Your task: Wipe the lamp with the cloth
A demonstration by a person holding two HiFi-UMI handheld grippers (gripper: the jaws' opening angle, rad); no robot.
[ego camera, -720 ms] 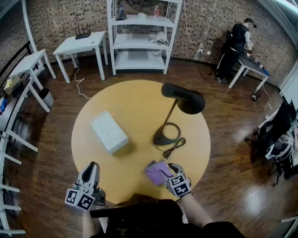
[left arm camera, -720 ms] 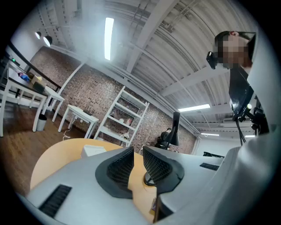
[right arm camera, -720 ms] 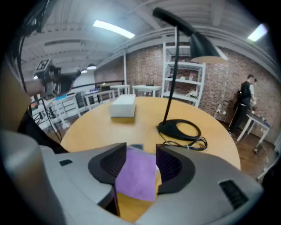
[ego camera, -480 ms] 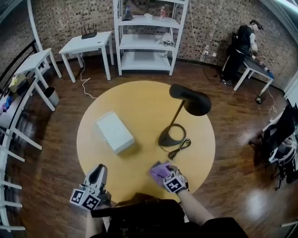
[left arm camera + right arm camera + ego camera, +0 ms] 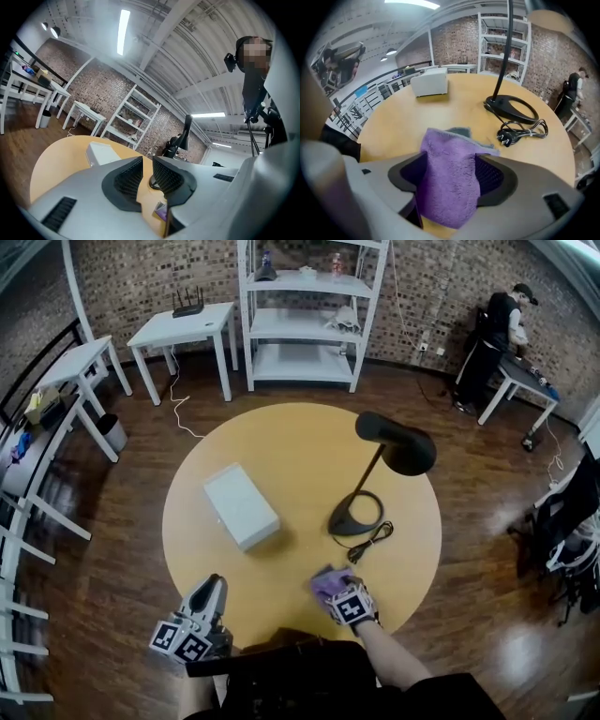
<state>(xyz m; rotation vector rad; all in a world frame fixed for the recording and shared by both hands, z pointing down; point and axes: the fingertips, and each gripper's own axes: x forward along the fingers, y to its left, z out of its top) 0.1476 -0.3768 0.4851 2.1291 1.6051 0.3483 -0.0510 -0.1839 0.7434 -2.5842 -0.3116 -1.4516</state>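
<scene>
A purple cloth [image 5: 327, 579] lies near the front edge of the round yellow table [image 5: 281, 442]. My right gripper [image 5: 335, 592] points steeply down over it. In the right gripper view the cloth [image 5: 450, 159] runs between the jaws of that gripper [image 5: 447, 183], which stand wide open around it. The black desk lamp [image 5: 397, 446] stands upright beyond it, with its ring base [image 5: 511, 107] on the table. My left gripper [image 5: 214, 585] is held level at the table's front left. Its jaws [image 5: 146, 171] are nearly together with nothing between them.
A white box [image 5: 242, 505] lies on the table's left half. The lamp's coiled cable and plug [image 5: 370, 542] lie between the base and the cloth. White shelves [image 5: 309, 320] and side tables stand on the wooden floor behind. A person [image 5: 502, 334] stands far right.
The right gripper has come further over the cloth, so less purple shows beside it. The left gripper has stayed at the table's front left. The head view has shifted a little.
</scene>
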